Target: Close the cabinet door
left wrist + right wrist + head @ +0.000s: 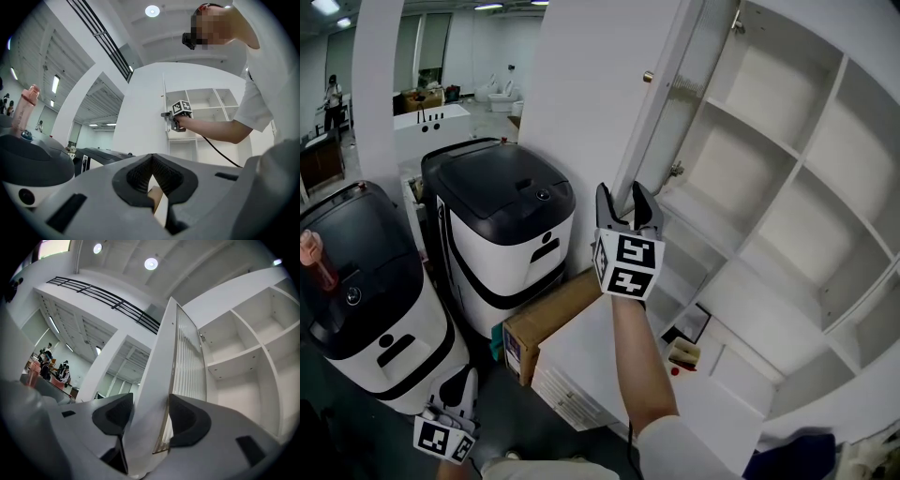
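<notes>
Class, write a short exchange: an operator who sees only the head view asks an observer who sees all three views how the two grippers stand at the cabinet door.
Operator: Is the right gripper actually on the door?
Observer: Yes. The right gripper view shows the edge of the door between the pads, which look pressed on both its faces.
Operator: And the left gripper?
Observer: The left gripper view shows its jaws together, with nothing between them.

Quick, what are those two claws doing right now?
Left claw: closed, empty.
Right claw: closed on the edge of the tall white cabinet door.
</notes>
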